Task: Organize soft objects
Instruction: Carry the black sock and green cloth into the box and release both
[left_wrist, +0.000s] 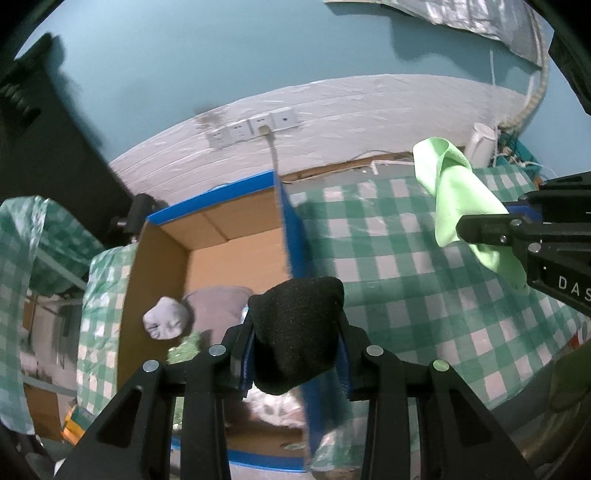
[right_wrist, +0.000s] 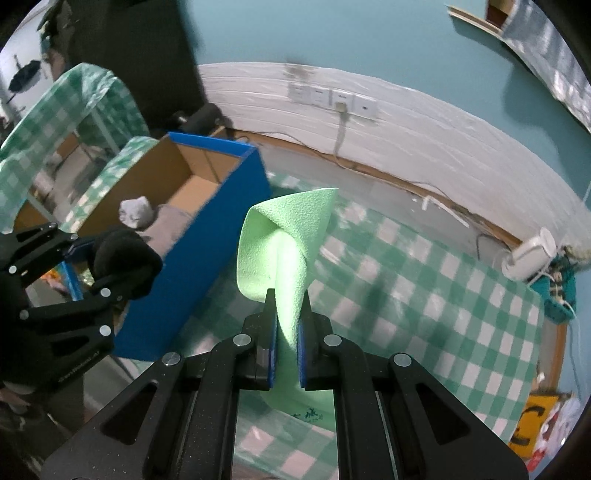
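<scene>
Left wrist view: your left gripper (left_wrist: 297, 354) pinches black knit sock (left_wrist: 295, 332), right gripper (right_wrist: 287, 345) pinches light-green microfibre cloth (right_wrist: 288, 251); release w/ each well inside blue-sided cardboard box (left_wrist: 236, 221)

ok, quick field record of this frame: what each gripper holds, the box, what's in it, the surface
left gripper: shut on black sock, held above the box's near end
right gripper: shut on green cloth, held above the tablecloth
box: cardboard, blue outside, open top, left of the green cloth in the right wrist view
box contents: grey garment, balled light grey sock on it; other items too blurred to name
surface: green-and-white checked tablecloth
backdrop: wall sockets, one cable plugged in
</scene>
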